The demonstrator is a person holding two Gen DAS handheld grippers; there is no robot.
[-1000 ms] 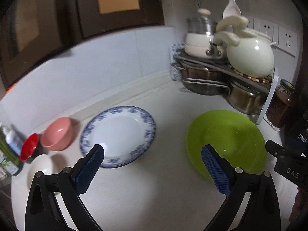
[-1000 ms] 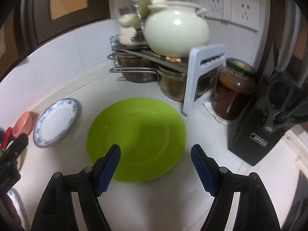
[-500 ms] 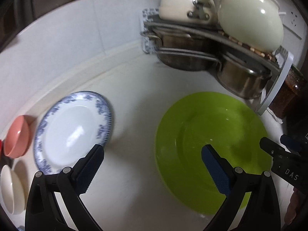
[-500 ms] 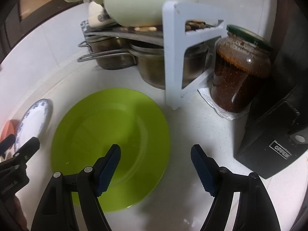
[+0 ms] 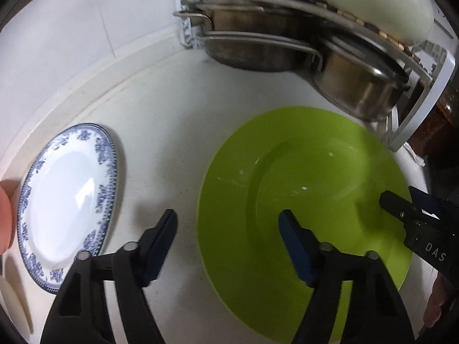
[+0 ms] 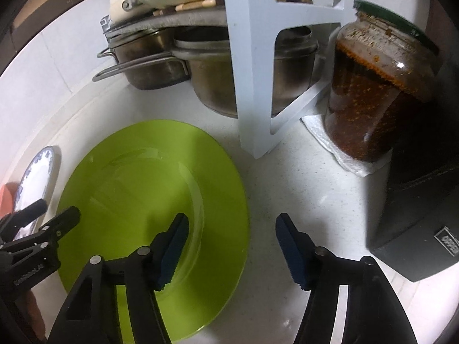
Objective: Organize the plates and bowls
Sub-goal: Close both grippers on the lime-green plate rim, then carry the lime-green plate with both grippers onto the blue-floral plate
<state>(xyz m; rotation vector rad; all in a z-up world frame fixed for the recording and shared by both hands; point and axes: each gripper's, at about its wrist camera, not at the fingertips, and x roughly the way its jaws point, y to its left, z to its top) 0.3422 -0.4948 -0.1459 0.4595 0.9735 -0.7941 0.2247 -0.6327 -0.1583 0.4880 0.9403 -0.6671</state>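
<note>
My left-hand camera looks steeply down along its two fingers at the white counter [image 5: 160, 109] from close above, facing the pot rack [image 5: 287, 8] in the corner, with the blue-patterned plate [image 5: 66, 197] at its left edge. My right-hand camera tilts down just as steeply and as near, from further right, taking in the sauce jar [image 6: 370, 86]. Both share the green plate [image 5: 304, 189], the steel pots [image 6: 218, 68] and each other's gripper tips.
</note>
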